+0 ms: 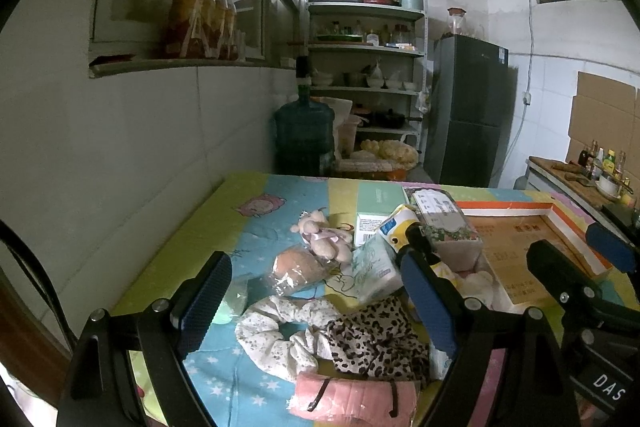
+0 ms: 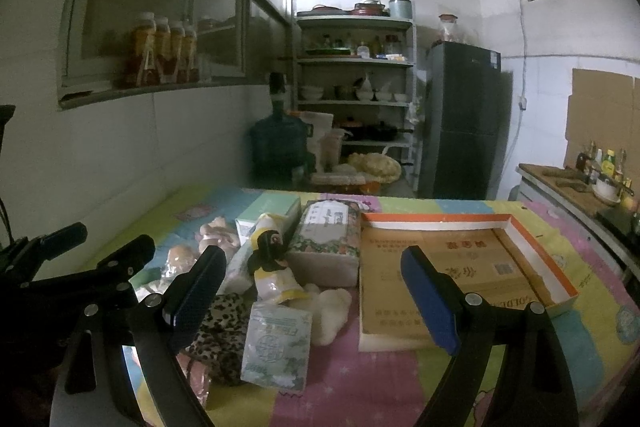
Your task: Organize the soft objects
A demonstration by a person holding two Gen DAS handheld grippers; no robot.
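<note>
1. While both grippers hover above the table's patterned cloth [image 2: 400,387], the left gripper [image 1: 316,303] has its blue-padded fingers spread wide with nothing between them
2. Under the left gripper lie a white floral scrunchie [image 1: 276,335] and a leopard-print scrunchie [image 1: 376,339], touching each other, with a pink wrapped pack [image 1: 352,399] just in front
3. Beyond them sit a wrapped brown soft toy [image 1: 296,267] and a pink plush toy [image 1: 324,235]
4. The right gripper [image 2: 316,299] is likewise spread wide and holds nothing
5. Between its fingers a tissue packet [image 2: 278,347] lies flat beside a white fluffy piece [image 2: 332,311]
6. A shallow cardboard box [image 2: 532,243] with an orange rim sits to the right, just beside a floral tissue pack [image 2: 328,239]
</note>
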